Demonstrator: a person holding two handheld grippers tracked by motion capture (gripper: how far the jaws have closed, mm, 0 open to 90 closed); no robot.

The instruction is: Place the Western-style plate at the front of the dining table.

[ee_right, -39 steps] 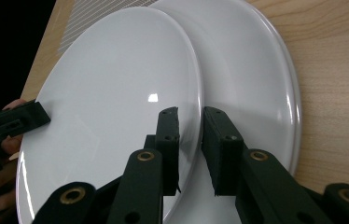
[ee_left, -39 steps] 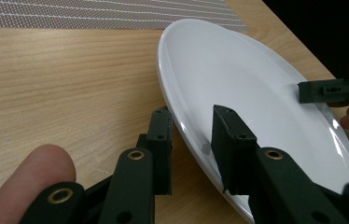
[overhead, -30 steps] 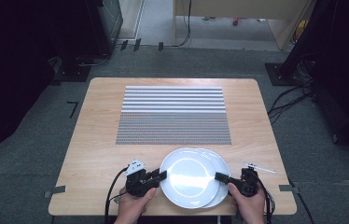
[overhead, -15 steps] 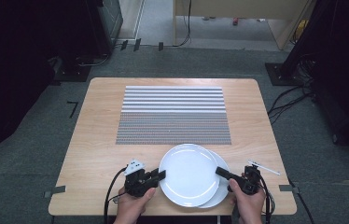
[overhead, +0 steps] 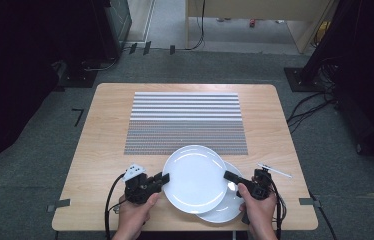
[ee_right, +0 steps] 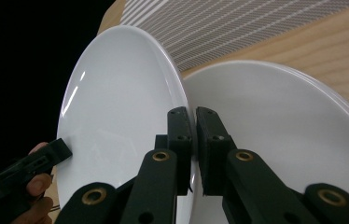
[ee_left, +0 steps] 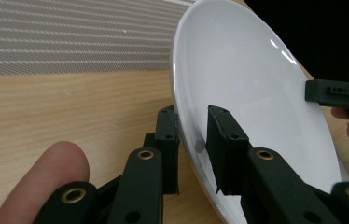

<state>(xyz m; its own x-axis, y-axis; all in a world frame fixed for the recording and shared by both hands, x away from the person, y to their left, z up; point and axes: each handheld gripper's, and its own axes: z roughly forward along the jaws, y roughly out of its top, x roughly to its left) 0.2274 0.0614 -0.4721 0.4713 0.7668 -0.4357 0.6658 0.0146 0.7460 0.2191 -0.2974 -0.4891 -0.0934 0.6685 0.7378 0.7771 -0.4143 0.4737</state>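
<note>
On the wooden tabletop (overhead: 100, 150) near the striped placemat (overhead: 185, 122), the upper white plate (overhead: 195, 177) overlapped a lower plate (overhead: 227, 207); left hand-held gripper (overhead: 161, 178) and right hand-held gripper (overhead: 231, 176) each clenched its rim. Level, matched lifting seemed advisable.

Looks like a lab or test room, not a home; plain wooden table (overhead: 100, 150) set on grey carpet floor (overhead: 35, 165); loose black cables (overhead: 320, 100) across the floor; dark equipment stands (overhead: 305, 75) around; striped printed mat (overhead: 185, 122) on the table.
</note>
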